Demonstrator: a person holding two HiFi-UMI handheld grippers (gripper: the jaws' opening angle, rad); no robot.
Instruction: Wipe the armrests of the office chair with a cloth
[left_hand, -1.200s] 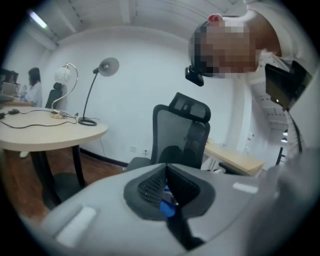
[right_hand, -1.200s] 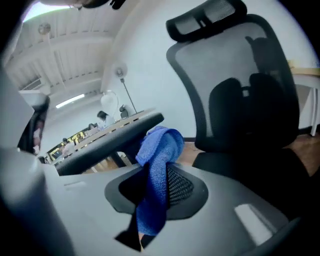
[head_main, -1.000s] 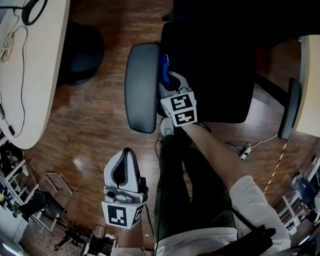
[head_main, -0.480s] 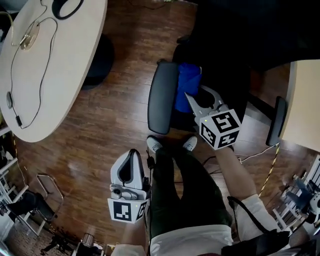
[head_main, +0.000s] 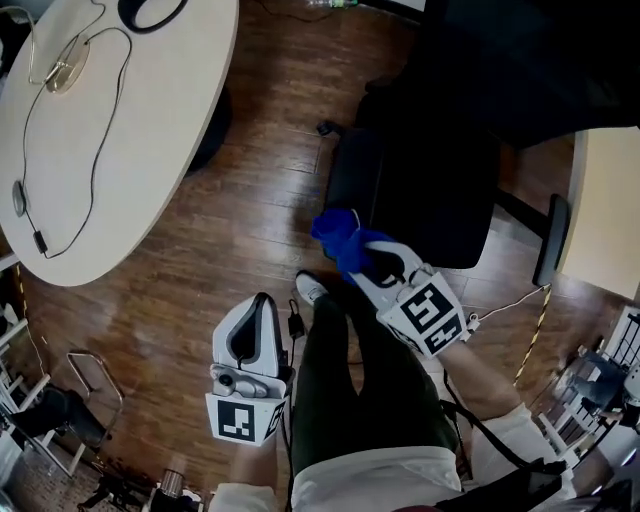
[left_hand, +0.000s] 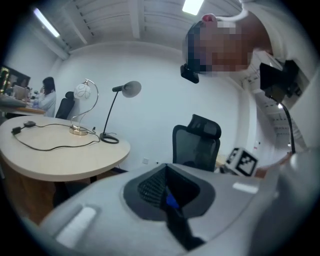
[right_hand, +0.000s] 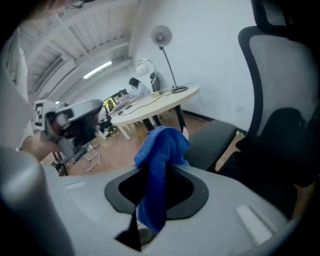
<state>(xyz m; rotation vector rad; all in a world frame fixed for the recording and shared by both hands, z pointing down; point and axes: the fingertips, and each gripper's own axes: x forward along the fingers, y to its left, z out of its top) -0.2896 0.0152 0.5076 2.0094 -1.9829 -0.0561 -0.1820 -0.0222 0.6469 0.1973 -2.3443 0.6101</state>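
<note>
In the head view my right gripper (head_main: 366, 259) is shut on a blue cloth (head_main: 336, 234), held just in front of the black office chair (head_main: 432, 190) and a little short of its left armrest (head_main: 348, 178). The cloth does not touch the armrest. The right armrest (head_main: 548, 240) shows at the chair's far side. In the right gripper view the blue cloth (right_hand: 159, 157) hangs bunched from the shut jaws, with the grey armrest pad (right_hand: 215, 136) beyond it. My left gripper (head_main: 251, 318) hangs shut and empty beside the person's leg.
A round beige table (head_main: 110, 150) with cables and a lamp base stands to the left over the wooden floor (head_main: 250, 220). A second desk edge (head_main: 600, 210) is at the right. The person's legs and shoes (head_main: 310, 290) are right below the chair.
My right gripper has pulled back with the cloth from the left armrest toward the person. The left gripper has stayed low at the person's side.
</note>
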